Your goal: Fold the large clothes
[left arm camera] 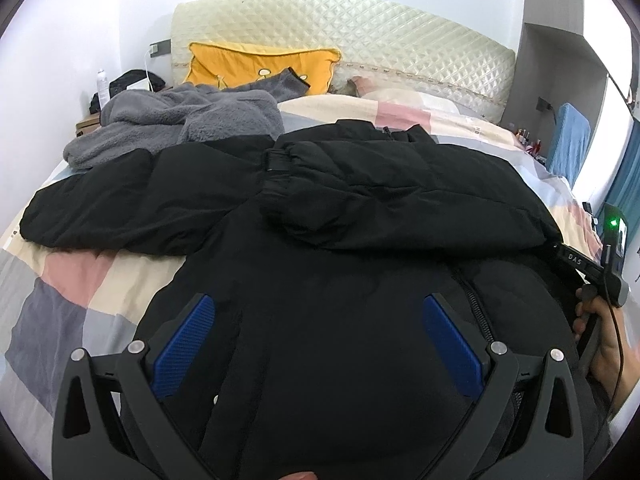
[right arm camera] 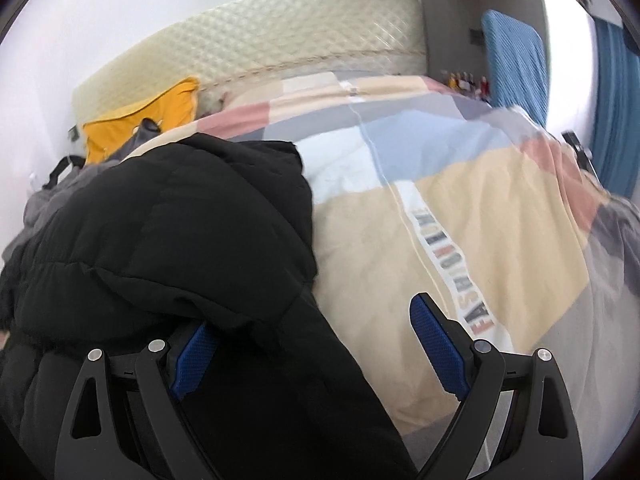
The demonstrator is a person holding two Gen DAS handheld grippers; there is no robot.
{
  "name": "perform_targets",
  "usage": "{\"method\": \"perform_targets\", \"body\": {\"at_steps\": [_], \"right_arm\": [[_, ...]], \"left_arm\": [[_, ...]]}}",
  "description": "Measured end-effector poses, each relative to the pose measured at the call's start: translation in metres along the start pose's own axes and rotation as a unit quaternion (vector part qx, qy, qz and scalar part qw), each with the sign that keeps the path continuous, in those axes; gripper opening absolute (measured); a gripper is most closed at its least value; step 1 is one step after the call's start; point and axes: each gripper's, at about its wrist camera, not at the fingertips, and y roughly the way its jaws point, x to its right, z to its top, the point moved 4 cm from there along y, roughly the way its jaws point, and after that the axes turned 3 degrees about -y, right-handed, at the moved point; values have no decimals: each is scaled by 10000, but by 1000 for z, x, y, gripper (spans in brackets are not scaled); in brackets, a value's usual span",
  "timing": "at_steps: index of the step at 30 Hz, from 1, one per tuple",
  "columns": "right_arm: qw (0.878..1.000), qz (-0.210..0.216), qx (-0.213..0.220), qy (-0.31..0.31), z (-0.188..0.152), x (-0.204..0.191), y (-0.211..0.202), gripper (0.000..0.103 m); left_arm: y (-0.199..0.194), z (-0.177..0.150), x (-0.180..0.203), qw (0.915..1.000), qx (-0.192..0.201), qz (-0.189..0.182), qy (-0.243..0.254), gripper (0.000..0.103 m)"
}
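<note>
A black puffer jacket [left arm camera: 340, 208] lies spread on the bed, one sleeve folded across its chest, the other sleeve [left arm camera: 100, 208] stretched out to the left. My left gripper [left arm camera: 320, 340] is open just above the jacket's lower body, holding nothing. My right gripper [right arm camera: 316, 344] is open over the jacket's right edge [right arm camera: 168, 240]; its left finger [right arm camera: 192, 360] is partly hidden under a fold of black fabric, its right finger [right arm camera: 436, 348] is over the quilt. The right gripper's handle and the hand holding it show in the left wrist view [left arm camera: 600, 280].
A patchwork quilt [right arm camera: 460, 220] covers the bed. A grey fleece garment [left arm camera: 180, 120] and a yellow pillow [left arm camera: 260, 64] lie near the cream quilted headboard [left arm camera: 360, 32]. A nightstand with a bottle [left arm camera: 102, 88] stands at the left, a blue chair [right arm camera: 516, 52] at the right.
</note>
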Motion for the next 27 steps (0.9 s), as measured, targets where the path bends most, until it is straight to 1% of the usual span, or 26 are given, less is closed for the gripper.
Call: {"method": "perform_targets", "body": {"at_steps": [2,4,7,10,13,16,19,24,27], "right_arm": [[9999,-68,-8,-102,-1,-4,-6,91],[9993,-96,4,-361,-2,-14,-16,91],[9984,59,16,-561,-4,-28,-36,91],[9967,218,123,-771,-2,-43,-60,91],[9946,349,220,-957,-1,-58,-83,91],[9932,671,223,-925,-7,-69,-106,91],[9917,734,233,-1031,-13,-80,-125,91],[9897,1048,256,-940,-22,-90,-155,91],[9879,1112,329,-1031,-26,-97,-170,91]], "left_arm": [[-2,0,-1,10000,-9,49,2,103],[-5,1,0,10000,-16,65,-18,103],[-9,1,4,10000,-60,44,29,103],[-12,-1,11,9997,-222,46,104,103],[-21,-2,17,9997,-209,47,136,103],[-31,-2,20,9997,-106,90,215,103],[-40,-3,24,9996,-52,72,266,103],[-49,-6,29,9995,-19,36,305,103],[-55,-12,32,9993,-27,21,383,103]]}}
